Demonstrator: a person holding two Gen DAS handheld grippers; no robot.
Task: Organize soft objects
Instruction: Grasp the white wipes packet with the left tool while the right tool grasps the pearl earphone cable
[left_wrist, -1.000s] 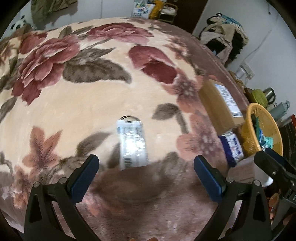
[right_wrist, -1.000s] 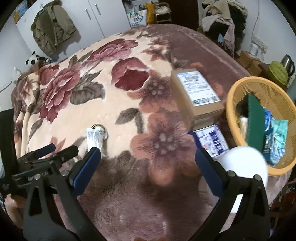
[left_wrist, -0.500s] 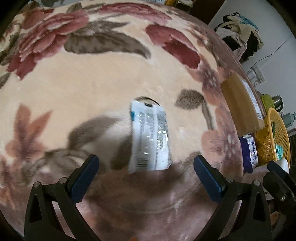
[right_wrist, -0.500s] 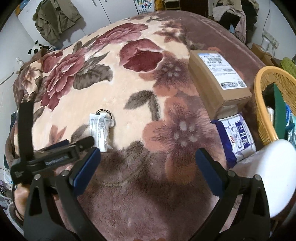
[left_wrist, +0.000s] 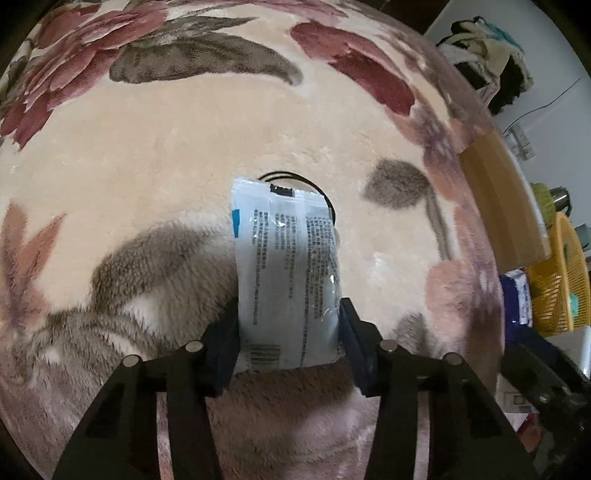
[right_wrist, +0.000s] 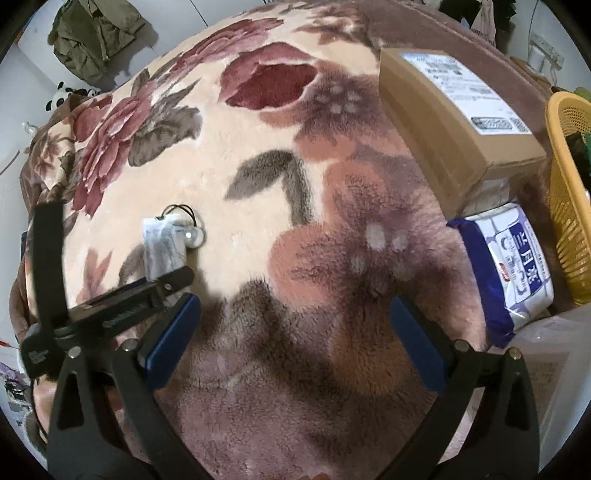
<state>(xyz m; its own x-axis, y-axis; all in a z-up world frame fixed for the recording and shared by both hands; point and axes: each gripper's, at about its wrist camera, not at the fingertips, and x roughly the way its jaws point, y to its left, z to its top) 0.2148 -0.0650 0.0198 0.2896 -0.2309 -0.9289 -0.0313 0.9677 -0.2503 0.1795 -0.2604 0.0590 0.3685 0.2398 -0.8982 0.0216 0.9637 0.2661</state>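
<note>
1. Your left gripper pointed steeply down at the floral fleece blanket, with its two blue pads set on either side of the near end of a white plastic sachet.
2. Its jaws had just been closing, and the sachet sat between them; both pads met the packet's long edges, so you were gripping the sachet.
3. The sachet lay flat on the cream part of the blanket, its printed side up and its barcode end nearest the gripper. A thin black cord looped out from under its far end.
4. Your right gripper was also tilted steeply down, and its jaws stood wide apart over the brown border of the blanket with nothing between them.
5. From the right wrist view, the left gripper entered at the lower left, well apart from the right one, with the sachet at its tip.
6. A cardboard parcel with a shipping label lay on the blanket at the right, a blue-and-white tissue pack just beside it, and a yellow plastic basket stood beyond both at the right edge.
</note>
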